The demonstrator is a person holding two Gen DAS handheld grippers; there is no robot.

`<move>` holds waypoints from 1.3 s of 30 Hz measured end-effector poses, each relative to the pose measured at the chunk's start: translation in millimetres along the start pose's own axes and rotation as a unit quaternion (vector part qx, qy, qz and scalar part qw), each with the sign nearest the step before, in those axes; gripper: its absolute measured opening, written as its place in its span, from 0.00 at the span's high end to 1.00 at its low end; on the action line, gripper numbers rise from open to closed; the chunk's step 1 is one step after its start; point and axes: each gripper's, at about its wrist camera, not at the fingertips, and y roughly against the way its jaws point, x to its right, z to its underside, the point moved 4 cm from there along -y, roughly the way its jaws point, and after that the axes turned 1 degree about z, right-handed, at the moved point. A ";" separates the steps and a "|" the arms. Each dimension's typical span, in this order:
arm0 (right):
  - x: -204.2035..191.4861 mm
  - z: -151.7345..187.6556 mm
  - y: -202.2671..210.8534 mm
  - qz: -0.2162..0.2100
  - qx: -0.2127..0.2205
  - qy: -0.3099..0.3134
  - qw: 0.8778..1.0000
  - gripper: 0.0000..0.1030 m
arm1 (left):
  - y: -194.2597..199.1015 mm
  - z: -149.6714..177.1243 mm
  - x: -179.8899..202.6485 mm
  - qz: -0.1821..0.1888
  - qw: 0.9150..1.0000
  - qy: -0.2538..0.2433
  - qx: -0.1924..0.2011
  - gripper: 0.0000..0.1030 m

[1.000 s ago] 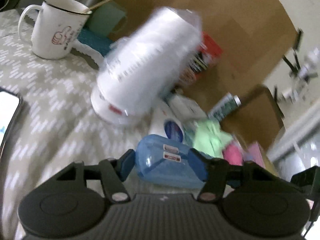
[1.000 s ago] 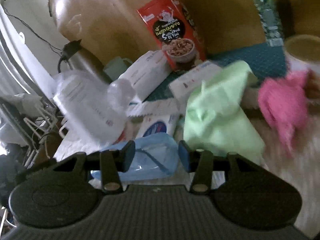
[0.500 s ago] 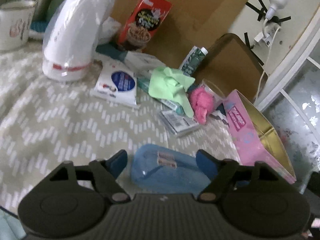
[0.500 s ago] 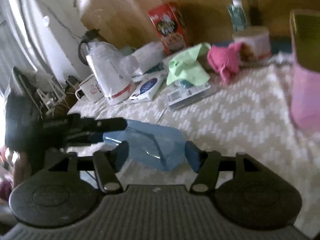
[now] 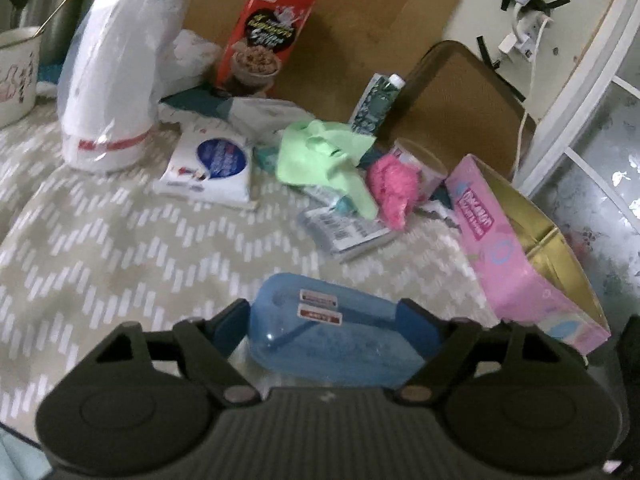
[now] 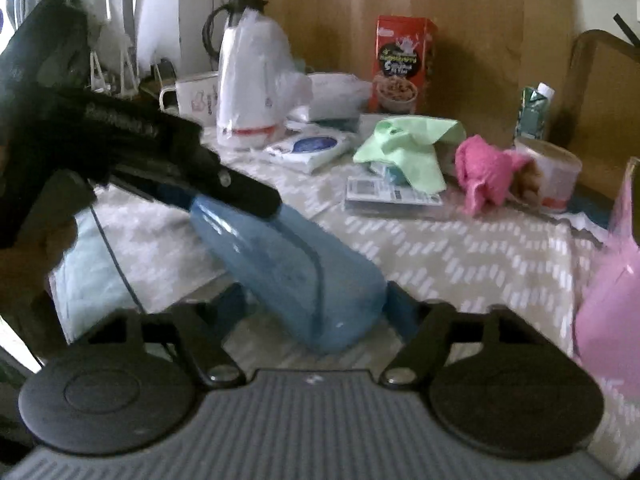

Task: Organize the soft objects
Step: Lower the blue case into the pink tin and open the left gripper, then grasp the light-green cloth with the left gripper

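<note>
A blue see-through plastic container [image 5: 332, 340] [image 6: 288, 264] lies tilted at the near side of the patterned tablecloth [image 5: 120, 248]. My left gripper [image 5: 322, 308] straddles one end with its jaws wide, pads beside the walls. My right gripper [image 6: 316, 300] straddles the other end, with a small gap at its left finger. In the right wrist view a finger [image 6: 240, 192] of the left gripper lies along the container's far end. A green cloth [image 5: 320, 156] [image 6: 408, 148] and a pink fluffy item [image 5: 392, 192] [image 6: 484, 172] lie further back.
An open pink box [image 5: 508, 248] [image 6: 612, 280] with a gold inside stands at the right. Behind are a plastic-wrapped white kettle [image 5: 116, 80], a wipes pack [image 5: 212, 168], a cereal box [image 5: 260, 36], a mug [image 6: 196, 96], a green carton [image 5: 376, 100] and a flat packet [image 5: 344, 232].
Both grippers drew back from the clutter to the table's near side with the blue container between them. Both sets of jaws stand wider than before. The right view rolled level.
</note>
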 end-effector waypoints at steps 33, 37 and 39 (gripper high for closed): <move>193.4 46.9 155.3 0.316 0.076 -0.131 0.936 0.25 | -152.0 -37.6 274.9 0.176 0.966 -0.183 -0.051 0.21; 187.4 32.2 167.9 0.305 0.130 -0.141 0.933 0.32 | -104.1 -50.3 234.2 0.184 0.966 -0.181 0.001 0.19; 176.0 20.7 172.6 0.288 0.163 -0.141 0.933 0.35 | -78.9 -54.1 200.6 0.168 0.970 -0.171 0.030 0.18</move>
